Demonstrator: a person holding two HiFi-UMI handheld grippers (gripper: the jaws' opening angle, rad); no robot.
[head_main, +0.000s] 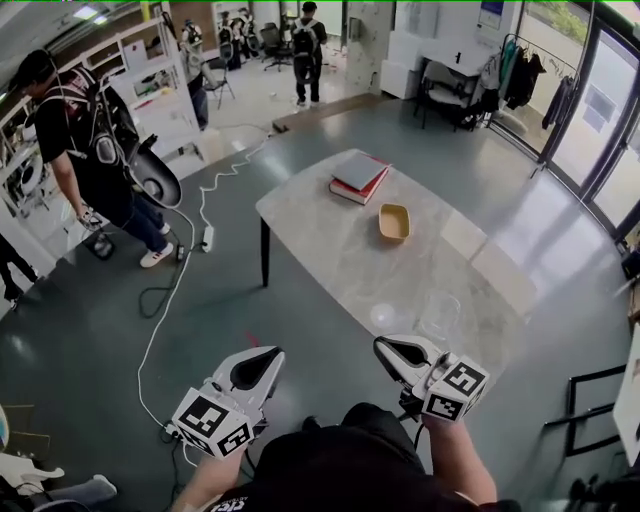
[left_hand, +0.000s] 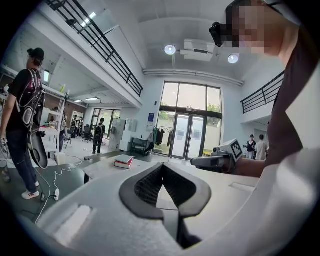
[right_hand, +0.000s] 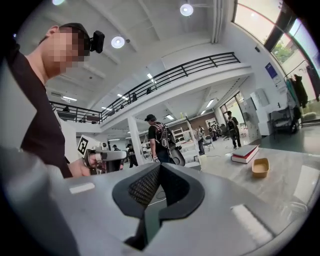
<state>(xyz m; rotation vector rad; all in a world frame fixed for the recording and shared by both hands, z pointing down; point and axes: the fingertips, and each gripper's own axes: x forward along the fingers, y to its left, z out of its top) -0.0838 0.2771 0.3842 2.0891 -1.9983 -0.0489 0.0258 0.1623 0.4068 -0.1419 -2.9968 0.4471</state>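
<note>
Both grippers are held low in front of the person, short of the near end of a marble table (head_main: 330, 255). My left gripper (head_main: 272, 357) (left_hand: 162, 167) is shut on nothing and hangs over the floor, left of the table. My right gripper (head_main: 382, 345) (right_hand: 159, 167) is also shut and empty, at the table's near edge. Nearest to it stands a clear glass (head_main: 440, 318). Farther along the table sit a yellow dish (head_main: 394, 222) (right_hand: 260, 167) and a red and grey book stack (head_main: 358, 177) (left_hand: 123, 161) (right_hand: 245, 154).
A person in black with a backpack (head_main: 90, 150) stands on the floor at the left. A white cable and power strip (head_main: 207, 238) lie on the floor beside the table. A black frame (head_main: 590, 400) stands at the right. Other people are far back.
</note>
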